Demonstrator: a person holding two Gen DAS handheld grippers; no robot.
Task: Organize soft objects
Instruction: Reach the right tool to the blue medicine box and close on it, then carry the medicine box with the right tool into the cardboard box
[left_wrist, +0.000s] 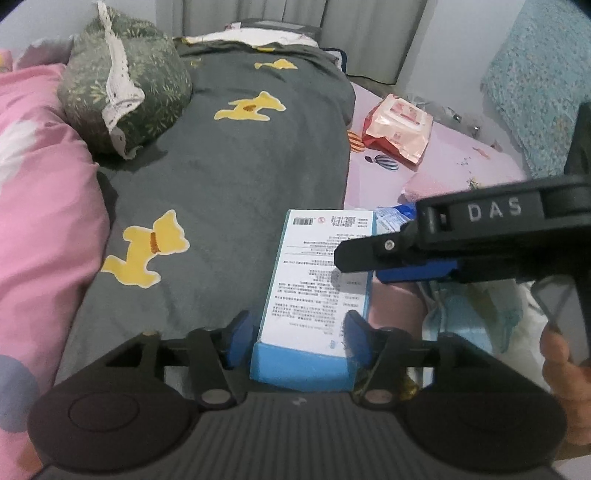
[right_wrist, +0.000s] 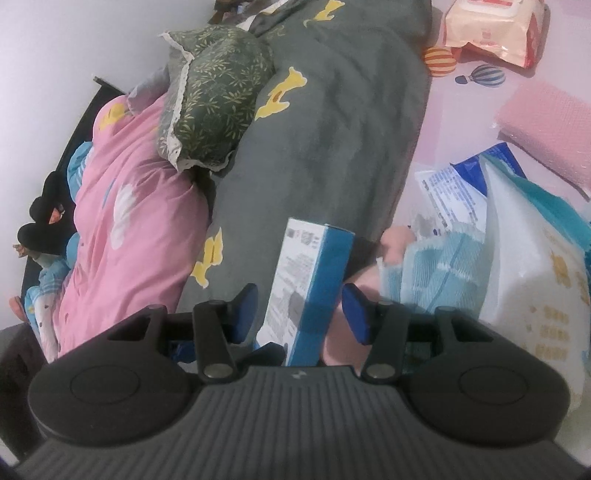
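We are over a bed, its lilac sheet (left_wrist: 454, 147) printed with balloons, and reading from the left we pass a pink quilt (left_wrist: 40, 206), a green leaf-print pillow (left_wrist: 125, 85) with lace trim, and a grey blanket (left_wrist: 229, 166) with yellow dogs running down the middle. At the blanket's near right edge lies the blue and white box (left_wrist: 317, 280), printed side up in the left wrist view. Our left gripper (left_wrist: 299, 332) has its fingers on either side of the box's near end; the right pad seems to touch it while a sliver of gap shows at the left one, so we read this as closing in rather than a firm hold. Our right gripper (right_wrist: 301, 314) straddles the same box from the side, its fingers parted with clear gaps and nothing clenched. Further right sit a pink wipes packet (left_wrist: 399, 129), a pink towel (right_wrist: 546, 125) and a heap of white and teal bags (right_wrist: 517, 251). We judge the step to be clearing the box from among the soft things. Next, one gripper must close fully and squarely on the box before lifting, and the other must back away.
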